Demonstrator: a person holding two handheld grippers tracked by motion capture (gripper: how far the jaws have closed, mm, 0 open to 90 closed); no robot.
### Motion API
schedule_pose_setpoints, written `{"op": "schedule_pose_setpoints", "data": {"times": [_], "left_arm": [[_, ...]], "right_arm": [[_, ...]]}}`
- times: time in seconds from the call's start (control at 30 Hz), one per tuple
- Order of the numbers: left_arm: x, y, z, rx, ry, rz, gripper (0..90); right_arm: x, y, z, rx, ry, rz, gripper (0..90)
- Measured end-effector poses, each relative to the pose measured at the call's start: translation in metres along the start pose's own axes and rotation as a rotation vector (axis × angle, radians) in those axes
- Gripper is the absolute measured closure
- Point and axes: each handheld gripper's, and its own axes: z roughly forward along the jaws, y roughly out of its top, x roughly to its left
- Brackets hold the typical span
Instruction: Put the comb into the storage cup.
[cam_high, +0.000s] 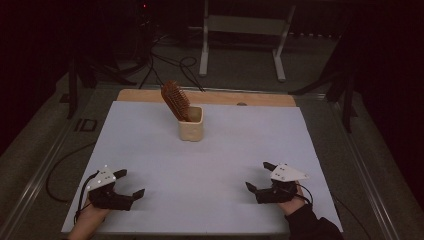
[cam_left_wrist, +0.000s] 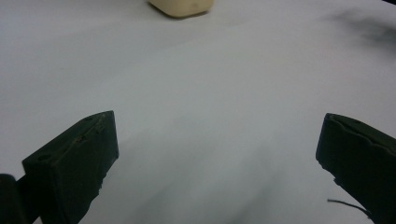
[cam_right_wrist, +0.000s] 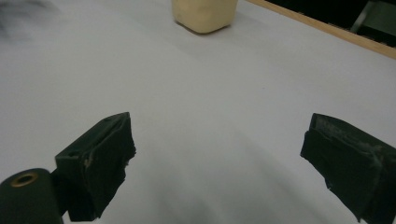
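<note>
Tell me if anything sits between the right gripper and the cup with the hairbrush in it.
Nothing visible does. Bare white table cover lies between the open right gripper and the cream cup holding the hairbrush.

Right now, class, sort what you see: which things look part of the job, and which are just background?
Likely in the job:
hairbrush
cream cup
left gripper
right gripper

Background:
white frame
floor cables

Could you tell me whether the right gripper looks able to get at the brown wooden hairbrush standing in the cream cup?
Probably yes: the right gripper is open, and bare white table lies between it and the hairbrush.
</note>
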Motion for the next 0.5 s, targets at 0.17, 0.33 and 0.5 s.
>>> {"op": "schedule_pose_setpoints", "data": {"times": [0.17, 0.33, 0.5], "left_arm": [[0.001, -0.0068, -0.0056, 0.006, 0.024, -0.012, 0.1], [0.0001, -0.008, -0.0093, -0.019, 0.059, -0.012, 0.1], [-0.0042, -0.0053, -0.0115, -0.034, 0.054, 0.005, 0.1]], "right_arm": [[-0.0001, 0.0001, 0.0006, -0.001, -0.003, 0.003, 7.8], [-0.0014, -0.0003, 0.0011, -0.001, -0.006, 0.004, 7.8], [-0.0015, -0.0001, 0.0014, -0.005, -0.007, 0.0, 7.8]]}}
